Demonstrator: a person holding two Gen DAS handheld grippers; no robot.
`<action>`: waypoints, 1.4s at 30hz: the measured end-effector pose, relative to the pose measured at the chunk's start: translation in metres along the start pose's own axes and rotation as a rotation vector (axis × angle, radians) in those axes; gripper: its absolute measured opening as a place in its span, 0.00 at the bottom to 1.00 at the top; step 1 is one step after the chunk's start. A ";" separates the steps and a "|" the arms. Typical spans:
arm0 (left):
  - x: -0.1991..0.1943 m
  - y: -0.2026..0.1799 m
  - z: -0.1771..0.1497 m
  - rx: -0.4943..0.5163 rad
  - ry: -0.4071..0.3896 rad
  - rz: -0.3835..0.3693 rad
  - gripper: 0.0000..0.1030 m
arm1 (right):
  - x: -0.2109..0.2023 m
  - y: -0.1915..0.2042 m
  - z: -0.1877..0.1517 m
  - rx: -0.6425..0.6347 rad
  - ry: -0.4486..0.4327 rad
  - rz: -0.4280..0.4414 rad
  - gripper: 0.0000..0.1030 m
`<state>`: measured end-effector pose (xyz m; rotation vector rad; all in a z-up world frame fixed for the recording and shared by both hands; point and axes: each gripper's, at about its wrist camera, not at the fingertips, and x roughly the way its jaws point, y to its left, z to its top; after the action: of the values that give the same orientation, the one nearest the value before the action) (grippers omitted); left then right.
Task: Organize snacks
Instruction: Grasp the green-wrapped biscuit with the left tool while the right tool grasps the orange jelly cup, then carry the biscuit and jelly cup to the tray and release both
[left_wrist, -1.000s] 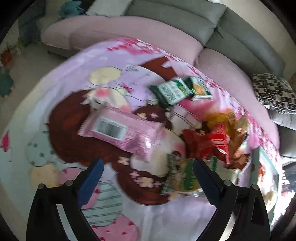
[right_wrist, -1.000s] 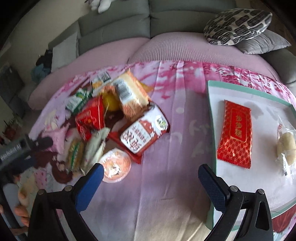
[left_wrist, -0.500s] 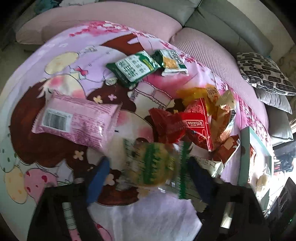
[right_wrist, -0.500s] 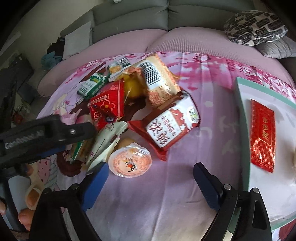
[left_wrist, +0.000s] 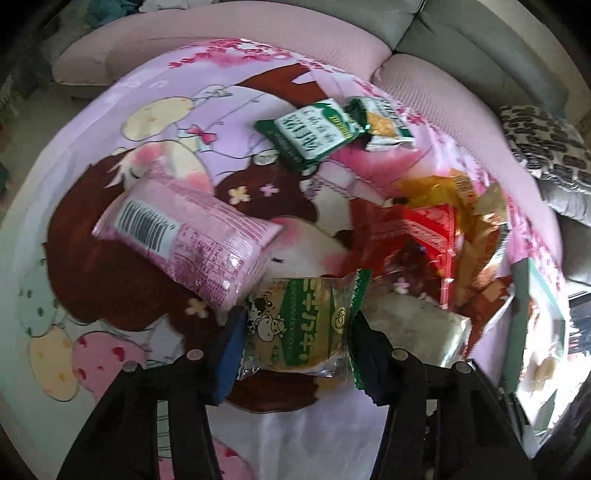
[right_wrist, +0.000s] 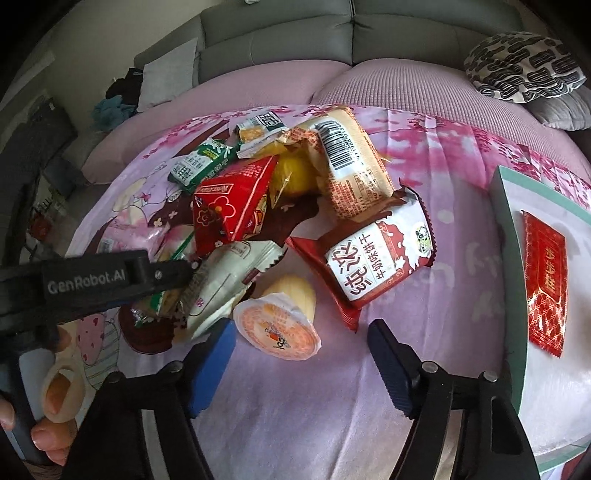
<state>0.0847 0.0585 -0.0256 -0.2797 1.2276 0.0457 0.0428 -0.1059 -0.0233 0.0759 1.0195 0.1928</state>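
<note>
A heap of snack packets lies on a pink cartoon-print cloth (left_wrist: 122, 206). My left gripper (left_wrist: 295, 328) is shut on a green-and-clear wrapped round cake (left_wrist: 299, 325) at the heap's near edge. A pink packet (left_wrist: 184, 236) lies left of it, two green packets (left_wrist: 314, 133) farther back. My right gripper (right_wrist: 303, 354) is open, its fingers either side of an orange jelly cup (right_wrist: 279, 328) on the cloth. Behind the cup lie a red-and-white biscuit packet (right_wrist: 373, 258) and a red triangular packet (right_wrist: 232, 203). The left gripper's body (right_wrist: 92, 280) shows at the left.
A teal-rimmed white tray (right_wrist: 506, 258) at the right holds a red foil packet (right_wrist: 546, 277); it also shows in the left wrist view (left_wrist: 532, 295). A pink and grey sofa (right_wrist: 277, 48) with a patterned cushion (right_wrist: 524, 66) curves behind the table.
My left gripper has moved forward to the heap and closed on the green wrapped cake. My right gripper has moved left and forward until its fingers flank the jelly cup.
</note>
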 end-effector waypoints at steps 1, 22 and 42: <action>0.000 0.000 0.000 0.003 0.000 0.011 0.54 | 0.000 0.000 0.000 0.001 -0.003 0.000 0.73; -0.002 0.010 -0.002 -0.037 0.018 0.017 0.56 | 0.003 0.006 0.001 -0.013 -0.021 -0.016 0.49; -0.003 0.010 -0.003 -0.051 0.016 0.021 0.55 | -0.018 -0.015 -0.001 0.106 -0.026 0.037 0.47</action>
<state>0.0795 0.0674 -0.0256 -0.3122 1.2464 0.0927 0.0346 -0.1238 -0.0105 0.1930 1.0026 0.1707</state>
